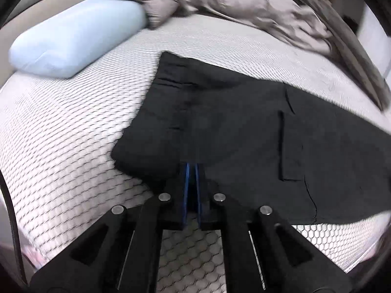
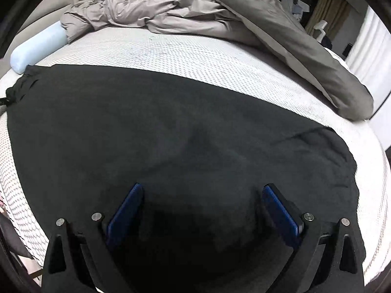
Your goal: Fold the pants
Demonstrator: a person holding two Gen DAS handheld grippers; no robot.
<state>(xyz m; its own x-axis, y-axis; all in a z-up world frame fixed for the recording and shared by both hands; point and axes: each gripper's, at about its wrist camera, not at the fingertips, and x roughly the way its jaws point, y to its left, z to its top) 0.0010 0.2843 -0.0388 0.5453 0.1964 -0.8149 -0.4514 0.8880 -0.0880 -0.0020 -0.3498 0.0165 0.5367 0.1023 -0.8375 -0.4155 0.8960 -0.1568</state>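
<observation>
Black pants [image 2: 171,127] flat on mattress [image 2: 195,56]

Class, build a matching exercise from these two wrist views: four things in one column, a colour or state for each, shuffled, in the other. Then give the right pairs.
Things:
1. pants
2. pillow
3. left gripper
4. right gripper

Descriptions:
A. pale blue, lying at the mattress edge
B. jaws spread wide above dark cloth
C. black, laid flat on the bed
D. jaws shut at the cloth's near edge

Pairs: 1-C, 2-A, 3-D, 4-B
</observation>
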